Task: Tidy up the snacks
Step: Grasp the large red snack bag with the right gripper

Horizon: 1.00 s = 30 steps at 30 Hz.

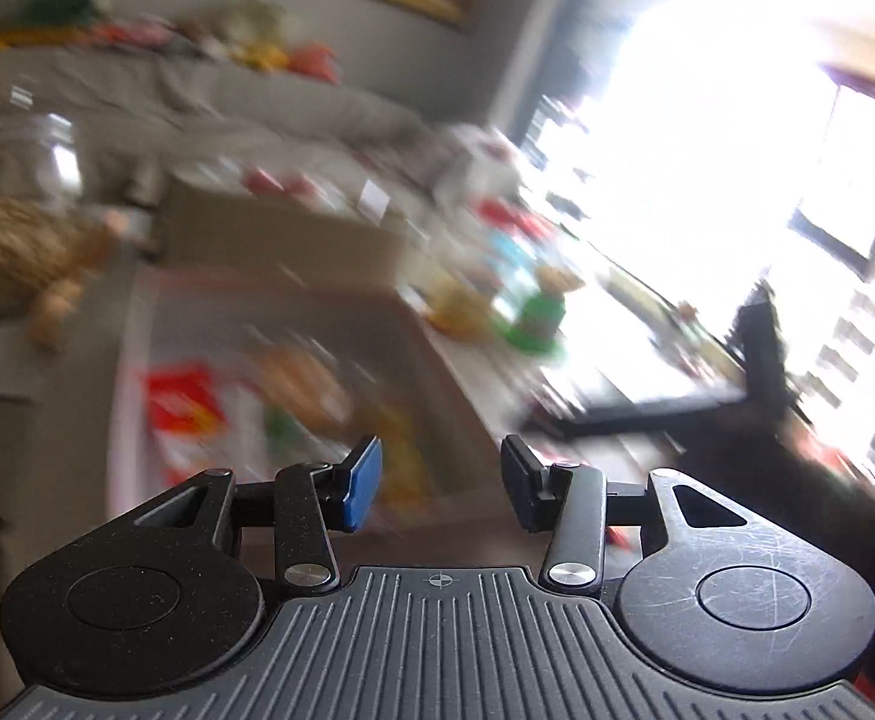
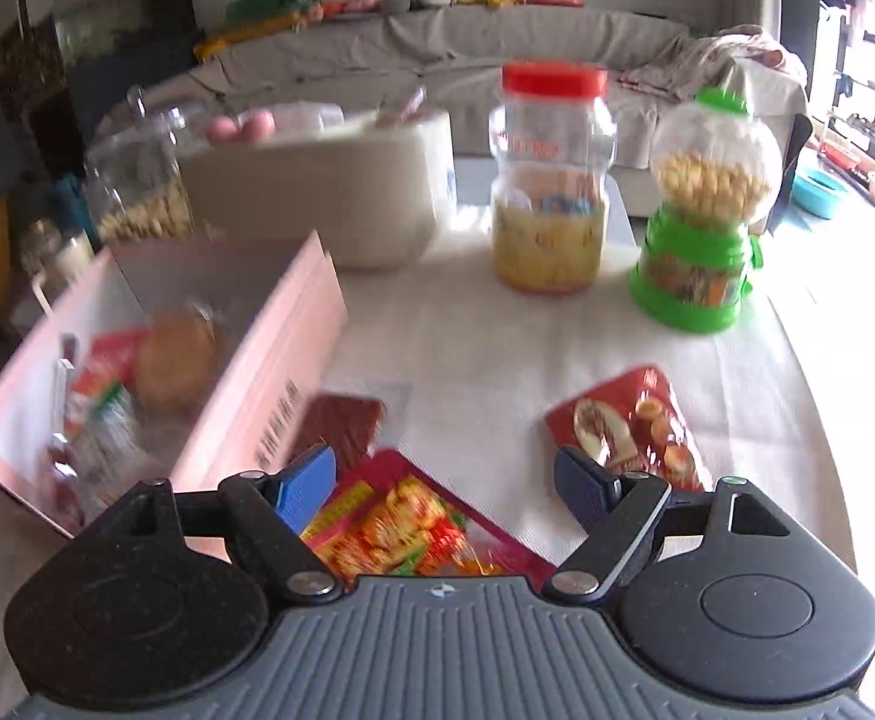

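1. While the desk (image 2: 497, 360) with its white cloth fills most of the right view, a grey sofa (image 2: 437, 42) sits behind it with soft toys on top.
2. On the left of the desk is a pink box (image 2: 293, 354). It is open on top. Inside are a round bun (image 2: 176, 363) and some red packs, all a bit blurry.
3. Behind the box is a big white tub (image 2: 329, 192).
4. Right of the tub stands a jar (image 2: 548, 180) with a red lid. Yellow snacks fill the lower half.
5. Further right is a green candy toy (image 2: 698, 222) with a clear ball top.
6. Three snack packs lie on the cloth. One red pack (image 2: 629, 426) is near the right finger. One bright pack (image 2: 413, 528) lies under the right hand-held gripper (image 2: 446, 480). A brown pack (image 2: 341, 429) touches the box side.
7. That hand-held gripper is wide open and holds nothing.
8. Over the box, in the blurry left view, the left hand-held gripper (image 1: 440, 480) is open too, with nothing in it.
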Motion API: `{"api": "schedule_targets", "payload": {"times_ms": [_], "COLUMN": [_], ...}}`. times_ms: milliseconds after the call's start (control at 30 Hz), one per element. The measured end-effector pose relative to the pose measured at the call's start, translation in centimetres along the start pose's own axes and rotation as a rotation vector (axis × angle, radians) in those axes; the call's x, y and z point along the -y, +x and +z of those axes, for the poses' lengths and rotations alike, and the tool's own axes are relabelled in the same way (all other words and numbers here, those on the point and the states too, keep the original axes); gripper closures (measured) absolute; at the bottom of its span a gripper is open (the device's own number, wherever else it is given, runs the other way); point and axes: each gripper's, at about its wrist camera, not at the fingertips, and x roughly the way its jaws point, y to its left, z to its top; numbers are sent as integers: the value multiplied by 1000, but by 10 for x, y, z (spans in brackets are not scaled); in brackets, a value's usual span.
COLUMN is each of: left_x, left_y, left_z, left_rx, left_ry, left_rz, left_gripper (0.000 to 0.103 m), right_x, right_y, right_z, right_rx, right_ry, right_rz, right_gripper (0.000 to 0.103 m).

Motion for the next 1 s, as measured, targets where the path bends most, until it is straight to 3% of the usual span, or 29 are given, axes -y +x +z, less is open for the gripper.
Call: {"api": "schedule_targets", "payload": {"times_ms": [100, 167, 200, 233, 333, 433, 500, 633, 700, 767, 833, 900, 1000], "left_x": [23, 31, 33, 33, 27, 14, 11, 10, 11, 10, 11, 12, 13], "left_y": [15, 24, 27, 29, 34, 39, 39, 42, 44, 48, 53, 55, 54], "left_z": [-22, -33, -37, -42, -45, -43, -45, -44, -43, -44, -44, -45, -47], "left_rx": [-94, -134, -147, -152, -145, -145, -143, -155, -165, -176, -184, -188, -191], "left_ry": [47, 48, 48, 50, 31, -13, -26, -36, -33, -33, -34, -36, -38], "left_rz": [-67, -87, -87, -74, -21, 15, 21, 5, -9, -24, -27, -26, -24], "left_gripper": [54, 55, 55, 55, 57, 57, 57, 57, 57, 57, 57, 57, 57], "right_x": [12, 23, 23, 23, 14, -2, -10, -3, -1, -5, -10, -8, 3], "right_y": [22, 41, 52, 61, 71, 73, 66, 48, 40, 30, 24, 25, 39], "right_z": [6, 17, 20, 25, 31, 33, 25, 9, 2, -9, -15, -9, 9], "right_rx": [-22, -58, -78, -90, -73, -88, -88, -129, -131, -69, -13, 12, 11], "right_ry": [116, 213, 246, 267, 232, 95, 10, -40, -88, -202, -280, -247, -90], "right_rz": [84, 159, 184, 197, 191, 151, 138, 171, 140, 79, 74, 136, 228], "right_gripper": [27, 48, 55, 56, 58, 69, 70, 72, 75, 75, 75, 75, 74]}}
